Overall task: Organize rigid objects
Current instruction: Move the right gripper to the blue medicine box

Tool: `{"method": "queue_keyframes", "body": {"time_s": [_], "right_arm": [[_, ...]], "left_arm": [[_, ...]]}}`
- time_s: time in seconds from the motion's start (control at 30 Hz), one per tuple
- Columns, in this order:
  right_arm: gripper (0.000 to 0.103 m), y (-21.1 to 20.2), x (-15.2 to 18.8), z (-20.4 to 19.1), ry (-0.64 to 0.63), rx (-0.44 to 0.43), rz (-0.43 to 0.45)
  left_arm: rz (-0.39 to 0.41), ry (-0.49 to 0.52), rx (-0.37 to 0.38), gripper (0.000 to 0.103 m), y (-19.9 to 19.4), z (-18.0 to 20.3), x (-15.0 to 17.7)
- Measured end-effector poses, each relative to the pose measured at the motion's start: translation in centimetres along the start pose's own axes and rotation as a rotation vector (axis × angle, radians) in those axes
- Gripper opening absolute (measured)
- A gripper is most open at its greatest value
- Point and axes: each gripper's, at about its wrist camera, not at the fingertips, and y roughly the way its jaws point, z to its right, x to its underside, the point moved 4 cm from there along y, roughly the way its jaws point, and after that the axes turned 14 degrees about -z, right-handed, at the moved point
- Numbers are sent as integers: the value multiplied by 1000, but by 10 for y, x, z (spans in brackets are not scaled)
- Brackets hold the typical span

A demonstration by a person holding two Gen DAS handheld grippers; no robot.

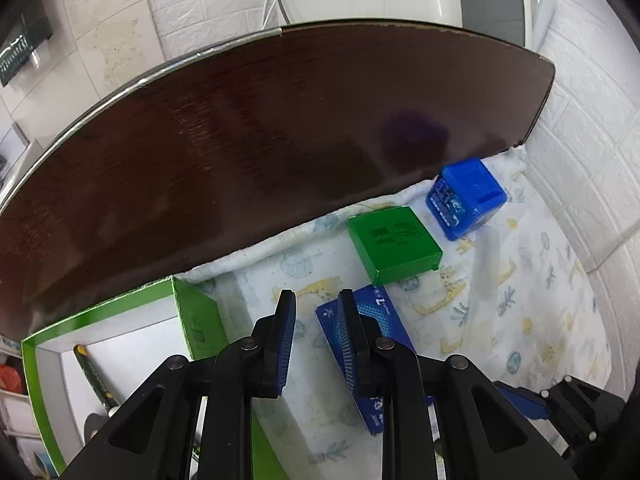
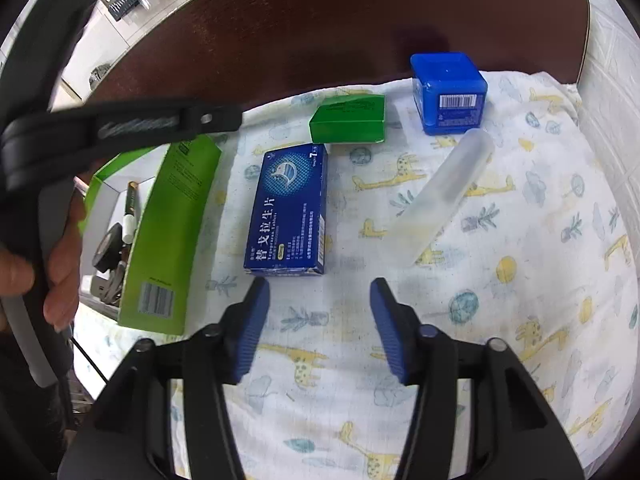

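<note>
A blue medicine box (image 2: 286,208) lies flat on the animal-print cloth (image 2: 500,300). Beyond it are a small green box (image 2: 348,120) and a blue cube-shaped container (image 2: 448,92), with a frosted clear tube (image 2: 444,196) lying slantwise to the right. My right gripper (image 2: 319,292) hovers open just in front of the medicine box, with nothing between its pads. My left gripper (image 1: 317,308) points down at the cloth between the green-edged open carton (image 1: 196,312) and the medicine box (image 1: 384,316). Its jaws stand a narrow gap apart and hold nothing.
The open carton (image 2: 172,232) at the left holds a pen (image 2: 130,208) and other small items. A dark wooden board (image 1: 280,140) rises behind the cloth. A white brick-pattern wall (image 1: 592,120) closes the right side. A hand (image 2: 60,248) holds the left gripper's handle.
</note>
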Motion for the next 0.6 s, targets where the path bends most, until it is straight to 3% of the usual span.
{"method": "queue_keyframes", "body": {"time_s": [0.07, 0.3, 0.33, 0.47, 0.5, 0.6], "right_arm": [[63, 4, -3, -7, -20, 30, 6], [63, 30, -14, -35, -102, 152, 28], [61, 33, -16, -36, -110, 175, 36], [18, 32, -21, -29, -116, 154, 53], [13, 29, -23, -24, -118, 163, 51], [13, 23, -25, -6, -108, 174, 35]], "left_arm": [[-21, 4, -11, 21, 12, 0, -7], [-78, 50, -17, 21, 42, 6, -16], [-83, 45, -16, 21, 46, 6, -18], [-114, 19, 21, 21, 56, 2, -17], [-128, 17, 38, 21, 58, 1, -15], [-218, -14, 91, 21, 67, -1, -3]]}}
